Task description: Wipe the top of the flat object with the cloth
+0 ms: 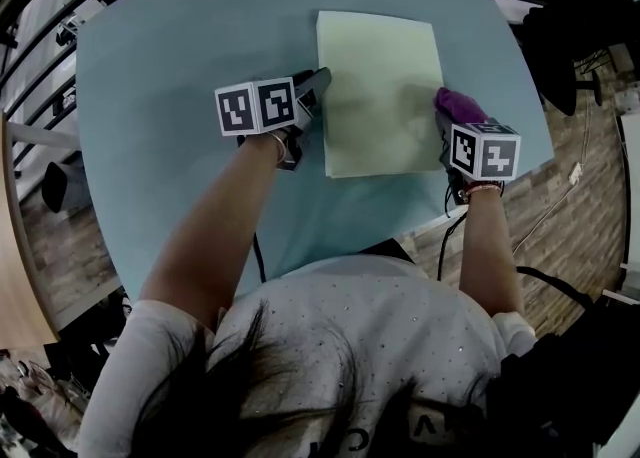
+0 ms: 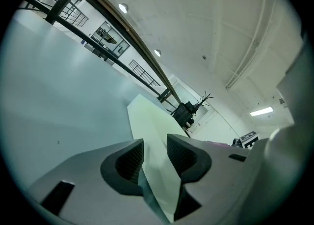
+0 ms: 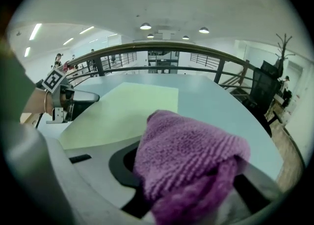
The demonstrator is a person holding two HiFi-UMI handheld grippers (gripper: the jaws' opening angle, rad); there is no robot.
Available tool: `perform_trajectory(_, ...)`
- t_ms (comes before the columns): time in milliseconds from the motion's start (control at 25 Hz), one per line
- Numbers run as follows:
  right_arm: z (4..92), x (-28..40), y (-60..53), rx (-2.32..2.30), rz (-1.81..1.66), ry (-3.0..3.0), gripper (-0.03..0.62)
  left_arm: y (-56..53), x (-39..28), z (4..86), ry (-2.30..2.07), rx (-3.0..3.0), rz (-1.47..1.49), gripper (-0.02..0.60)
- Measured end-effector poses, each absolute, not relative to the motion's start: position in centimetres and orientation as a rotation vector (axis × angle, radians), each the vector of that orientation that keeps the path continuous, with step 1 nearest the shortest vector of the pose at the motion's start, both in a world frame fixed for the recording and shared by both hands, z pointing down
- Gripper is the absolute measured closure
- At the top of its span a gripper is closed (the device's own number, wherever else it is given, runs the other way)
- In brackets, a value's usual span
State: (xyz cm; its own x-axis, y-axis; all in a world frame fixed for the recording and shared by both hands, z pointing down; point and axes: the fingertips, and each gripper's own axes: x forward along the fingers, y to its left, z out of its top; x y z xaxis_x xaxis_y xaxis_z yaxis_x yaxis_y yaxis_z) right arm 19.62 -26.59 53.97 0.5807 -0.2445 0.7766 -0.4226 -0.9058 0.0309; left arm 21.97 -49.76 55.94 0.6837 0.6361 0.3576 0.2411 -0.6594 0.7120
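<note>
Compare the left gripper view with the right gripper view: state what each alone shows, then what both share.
Only the left gripper view: a close look at the left tool, its jaws clamped on the edge of the pale green board. Only the right gripper view: the right tool close up, its jaws shut on the bunched purple cloth. Both: the board's top, the blue table and the railing beyond it.

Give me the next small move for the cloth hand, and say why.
Probably sweep the right gripper leftward across the pale green sheet. Its purple cloth sits at the sheet's right edge, the top stretches away to its left, and the left gripper clamps the left edge steady.
</note>
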Motion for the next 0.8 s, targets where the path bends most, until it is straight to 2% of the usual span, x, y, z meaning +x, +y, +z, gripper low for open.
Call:
perform_trajectory(200,52.9,19.8,-28.2,2.630,1.175,-0.560,0.559,-50.0,21.9,56.1,0.667,2.249,0.801,0.439)
perform_trajectory(360,50.9,17.7,-37.6,2.531,1.050,-0.965,0.559,-50.0,21.9,56.0,0.662,2.248,0.797,0.440)
perform_trajectory(560,51.8,12.3,-47.9,2.337,1.132,-1.407,0.559,-49.9,21.9,56.0,0.664,2.262,0.800,0.440)
perform_trajectory(800,54.1,10.4,-46.9,2.245,1.195,-1.425,0.559,-50.0,22.1,56.0,0.662,2.280,0.784,0.448)
